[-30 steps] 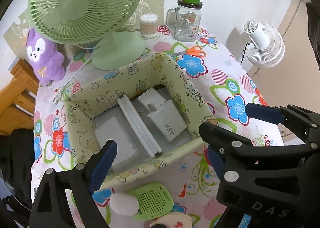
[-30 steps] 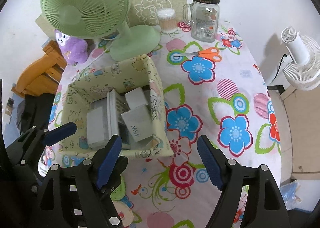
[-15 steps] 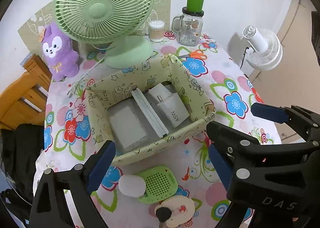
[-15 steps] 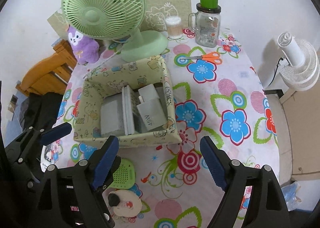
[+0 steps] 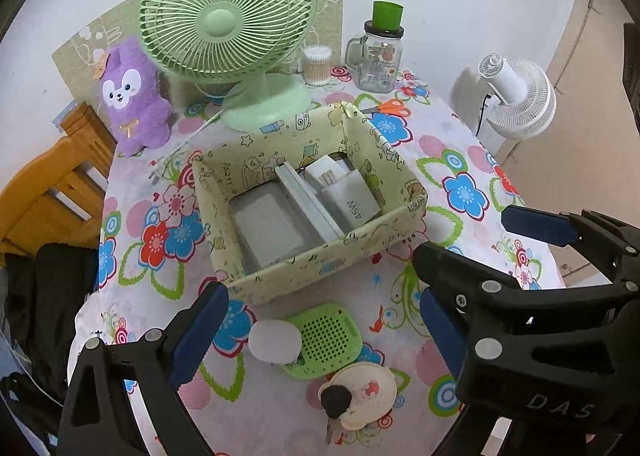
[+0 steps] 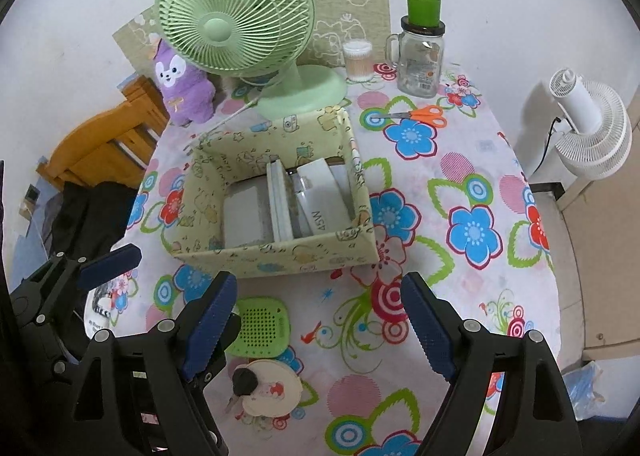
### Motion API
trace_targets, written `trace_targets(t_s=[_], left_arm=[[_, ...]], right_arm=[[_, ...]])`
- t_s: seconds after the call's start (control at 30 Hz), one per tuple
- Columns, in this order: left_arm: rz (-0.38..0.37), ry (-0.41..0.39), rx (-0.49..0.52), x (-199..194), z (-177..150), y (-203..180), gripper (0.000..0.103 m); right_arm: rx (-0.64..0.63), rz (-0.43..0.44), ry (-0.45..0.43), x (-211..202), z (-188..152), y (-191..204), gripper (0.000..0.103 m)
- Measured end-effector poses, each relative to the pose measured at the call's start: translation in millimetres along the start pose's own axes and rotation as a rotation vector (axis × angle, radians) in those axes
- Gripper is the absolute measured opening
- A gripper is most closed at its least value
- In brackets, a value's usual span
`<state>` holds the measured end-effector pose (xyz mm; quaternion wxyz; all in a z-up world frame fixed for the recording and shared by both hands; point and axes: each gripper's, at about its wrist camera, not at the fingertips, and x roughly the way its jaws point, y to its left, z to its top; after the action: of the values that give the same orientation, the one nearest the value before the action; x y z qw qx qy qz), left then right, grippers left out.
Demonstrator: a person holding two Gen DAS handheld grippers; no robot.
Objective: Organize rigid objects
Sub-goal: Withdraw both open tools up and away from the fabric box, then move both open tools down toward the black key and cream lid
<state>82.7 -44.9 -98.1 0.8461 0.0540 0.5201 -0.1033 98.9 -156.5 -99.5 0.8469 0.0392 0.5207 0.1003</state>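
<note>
A pale yellow cartoon-print fabric box (image 5: 320, 268) (image 6: 280, 256) stands mid-table. It holds a white charger (image 5: 352, 200) (image 6: 320, 208), a long white bar and a flat grey-white block. In front of it lie a green perforated gadget (image 5: 324, 340) (image 6: 260, 328), a white rounded piece (image 5: 274, 340) and a cream round item with a black key (image 5: 360, 392) (image 6: 268, 388). My left gripper (image 5: 320, 332) hovers above these with its jaws opening and nothing gripped. Beside it, my right gripper (image 6: 318, 324) stands open and empty.
At the back stand a green desk fan (image 5: 228, 16) (image 6: 232, 20), a purple plush (image 5: 132, 96), a swab jar (image 5: 318, 64), a glass mug jar (image 5: 380, 60) and orange scissors (image 6: 424, 115). A wooden chair (image 5: 52, 184) is left of the table, a white fan (image 6: 588, 128) right.
Both grippers have drawn back and up from the box. The green gadget, the white piece and the round item with the key have come fully into view below them.
</note>
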Motion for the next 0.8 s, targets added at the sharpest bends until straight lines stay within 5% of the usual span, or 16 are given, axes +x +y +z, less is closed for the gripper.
trace_targets(t_s=[0.8], left_arm=[[-0.034,0.058,-0.033,20.6,-56.7,27.8,0.098]], right_arm=[[-0.003,-0.022,0.023,20.3,-49.4,26.3,0.086]])
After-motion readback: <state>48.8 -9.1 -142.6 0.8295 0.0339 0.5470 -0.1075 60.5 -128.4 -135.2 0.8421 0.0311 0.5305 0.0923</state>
